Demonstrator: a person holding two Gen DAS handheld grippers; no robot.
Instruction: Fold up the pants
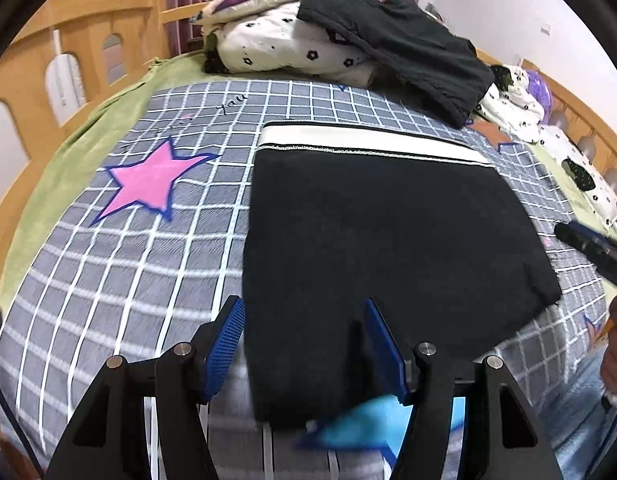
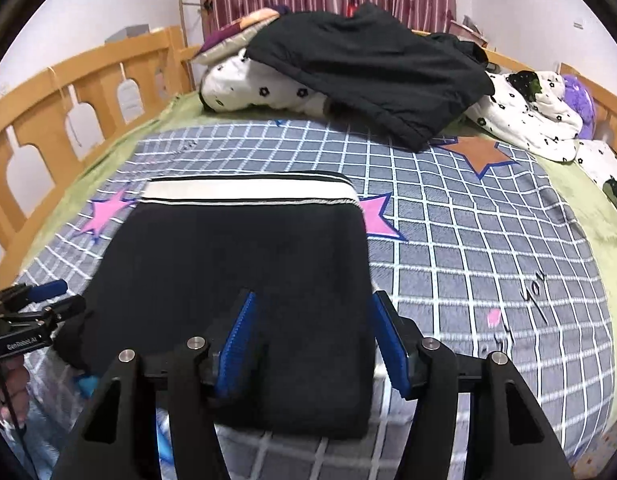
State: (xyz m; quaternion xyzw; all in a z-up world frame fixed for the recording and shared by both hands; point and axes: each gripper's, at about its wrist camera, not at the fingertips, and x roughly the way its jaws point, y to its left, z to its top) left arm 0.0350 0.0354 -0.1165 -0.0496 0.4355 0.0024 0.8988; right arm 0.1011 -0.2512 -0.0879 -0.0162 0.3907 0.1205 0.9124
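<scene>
The black pants point(image 1: 380, 240) lie flat in the middle of the checked blanket point(image 1: 108, 264), white waistband point(image 1: 364, 142) at the far end, near hem towards the cameras, already looking like a squat doubled-up slab. Thick, matte, fleecy-looking cloth, so I'd judge it soft, limp and fairly light, with enough nap to grip well and nothing fragile about it. It will sag wherever it isn't held, so two holds spaced across one edge are the sensible way to lift it.

The left gripper point(image 1: 304, 332) hangs over the near left part of the pants, tongs wide apart, the left pad beside the cloth's side edge, nothing pinched. The right gripper point(image 2: 312, 336) sits over the near right part, tongs also spread, its right pad close to the cloth's right edge. Whether either touches the fabric I cannot tell.

Best holds, to my eye: the near hem's two corners, to carry it up to the waistband.

Beyond lie a pink star point(image 1: 148, 184), a crumpled dark garment point(image 2: 372, 72) on a flowered quilt point(image 2: 244, 88), and the wooden bed rail point(image 2: 48, 100).
</scene>
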